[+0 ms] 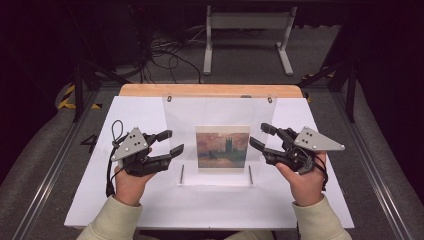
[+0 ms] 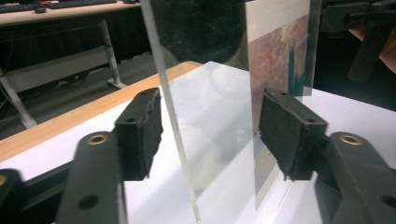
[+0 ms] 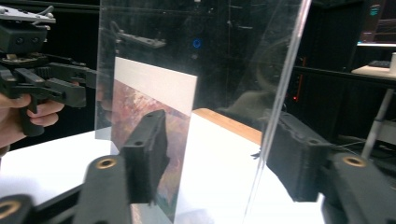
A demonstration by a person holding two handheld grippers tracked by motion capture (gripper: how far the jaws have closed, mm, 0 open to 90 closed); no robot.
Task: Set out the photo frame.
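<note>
A clear plastic frame (image 1: 218, 131) stands upright on the white table (image 1: 150, 205), and everything else sits around it. A small painted picture (image 1: 223, 146) with a white strip along its top is held between the frame's 2 clear sheets, low and in the middle. 2 small screws (image 1: 169, 99) pin the frame's top corners, and its clear foot rests on the table toward the person.

The left gripper (image 1: 172, 141), held in the person's left hand (image 1: 129, 182), is at the frame's left edge. Its jaws stand wide apart, and in the left gripper view the frame's clear edge (image 2: 175, 121) runs up between them without touching either pad (image 2: 140, 133); the picture (image 2: 275, 60) lies just beyond the far jaw.

The right gripper (image 1: 261, 136), in the right hand (image 1: 306, 182), is at the frame's right edge, jaws likewise wide. In the right gripper view the frame's edge (image 3: 280, 93) stands between the 2 pads, close to the right-hand one, though contact cannot be told. The picture (image 3: 152, 116) shows behind the left-hand pad (image 3: 149, 154), and the other gripper (image 3: 42, 88) is past the frame's far side.

A wooden strip (image 1: 210, 90) borders the table behind the frame.
</note>
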